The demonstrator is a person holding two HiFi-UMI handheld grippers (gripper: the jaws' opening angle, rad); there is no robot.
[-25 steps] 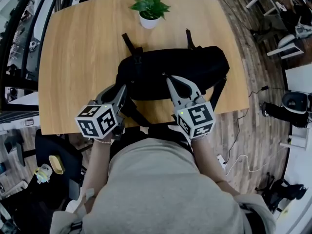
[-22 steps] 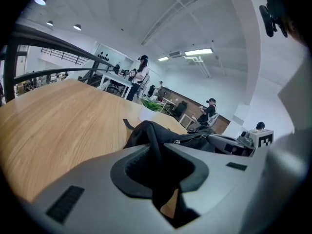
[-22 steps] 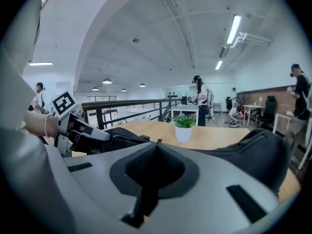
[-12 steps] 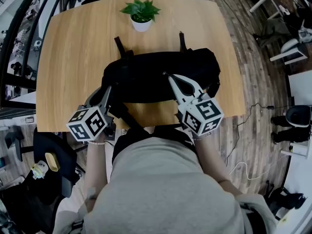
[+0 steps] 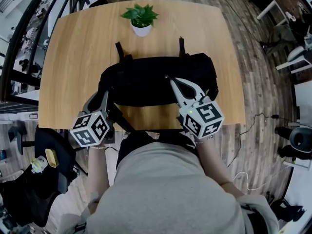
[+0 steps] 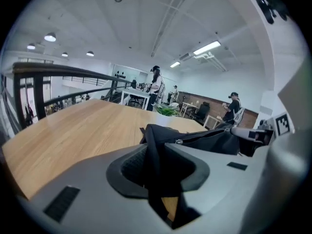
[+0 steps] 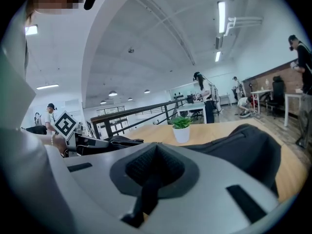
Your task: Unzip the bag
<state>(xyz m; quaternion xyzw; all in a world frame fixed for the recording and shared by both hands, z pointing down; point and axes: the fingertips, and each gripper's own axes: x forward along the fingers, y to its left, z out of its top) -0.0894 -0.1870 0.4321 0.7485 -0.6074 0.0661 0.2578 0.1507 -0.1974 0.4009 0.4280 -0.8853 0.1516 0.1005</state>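
Note:
A black bag (image 5: 146,79) lies across the wooden table (image 5: 73,57), with two straps pointing to the far side. My left gripper (image 5: 101,96) is at the bag's left end. In the left gripper view a fold of the bag's black fabric (image 6: 155,150) runs between the jaws, and the left gripper (image 6: 158,152) is shut on it. My right gripper (image 5: 167,78) sits on the bag's top, right of the middle. It is shut on a thin black zipper pull (image 7: 145,194) that hangs down between the pads of the right gripper (image 7: 156,150). The bag's bulk (image 7: 243,150) rises to its right.
A small potted plant (image 5: 141,19) in a white pot stands on the table beyond the bag. The table's near edge runs just under both grippers, against the person's body. A black chair (image 5: 48,152) stands at the lower left, a dark railing (image 5: 19,43) along the left.
My right gripper has slid rightward along the bag's top, still shut. The left gripper has stayed at the bag's left end and tilted a little.

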